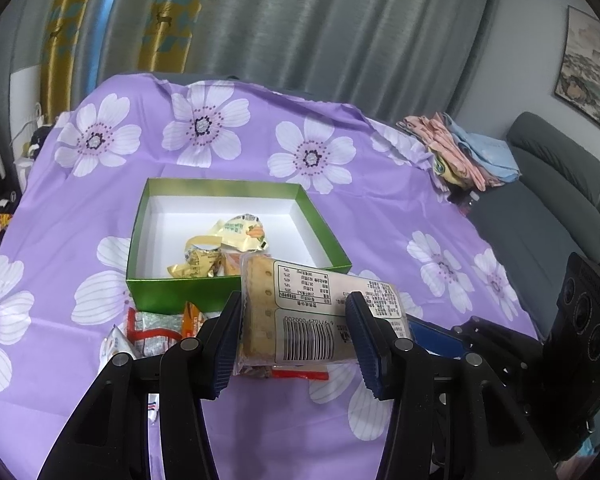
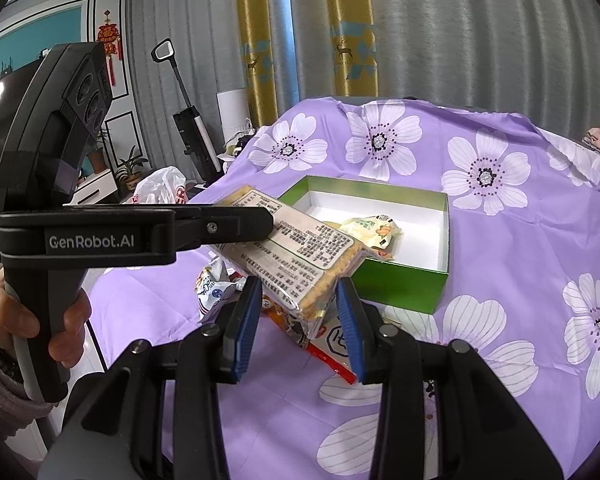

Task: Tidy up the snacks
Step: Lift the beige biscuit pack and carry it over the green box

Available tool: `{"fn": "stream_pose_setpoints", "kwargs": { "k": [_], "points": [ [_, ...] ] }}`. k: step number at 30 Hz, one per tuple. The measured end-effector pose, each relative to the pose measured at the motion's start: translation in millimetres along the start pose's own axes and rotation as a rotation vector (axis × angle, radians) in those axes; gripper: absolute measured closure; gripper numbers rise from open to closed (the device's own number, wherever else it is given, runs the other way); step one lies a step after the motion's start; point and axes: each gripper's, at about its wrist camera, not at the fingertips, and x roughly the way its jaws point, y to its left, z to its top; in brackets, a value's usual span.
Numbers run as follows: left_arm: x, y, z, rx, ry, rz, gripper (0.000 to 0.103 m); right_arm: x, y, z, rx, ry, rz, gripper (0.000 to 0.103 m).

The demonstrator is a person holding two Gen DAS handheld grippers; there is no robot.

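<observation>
A lilac tablecloth (image 1: 228, 160) printed with large white, dark-centred flowers covers the table. On it sits a box (image 1: 172, 294), glossy green outside and plain white inside, holding wrappers (image 1: 236, 236) in pale yellow and gold. Nearer, a clear-wrapped biscuit packet (image 1: 312, 312) shows tan crackers under a white label with black print and barcode. Red-and-white and orange packets (image 1: 156, 328) lie at near left. Grey curtains (image 1: 340, 28) with a mustard band patterned in teal hang beyond. Folded cloths (image 1: 468, 152), pink and pale blue, rest far right.
</observation>
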Motion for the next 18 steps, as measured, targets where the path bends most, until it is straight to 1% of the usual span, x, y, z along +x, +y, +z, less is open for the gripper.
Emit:
{"fn": "stream_pose_setpoints", "kwargs": {
  "k": [18],
  "points": [
    [9.5, 9.9, -0.1, -0.027, 0.008, 0.02, 0.052, 14.1, 0.1, 4.4, -0.012, 0.02, 0.025, 0.064]
  ]
}}
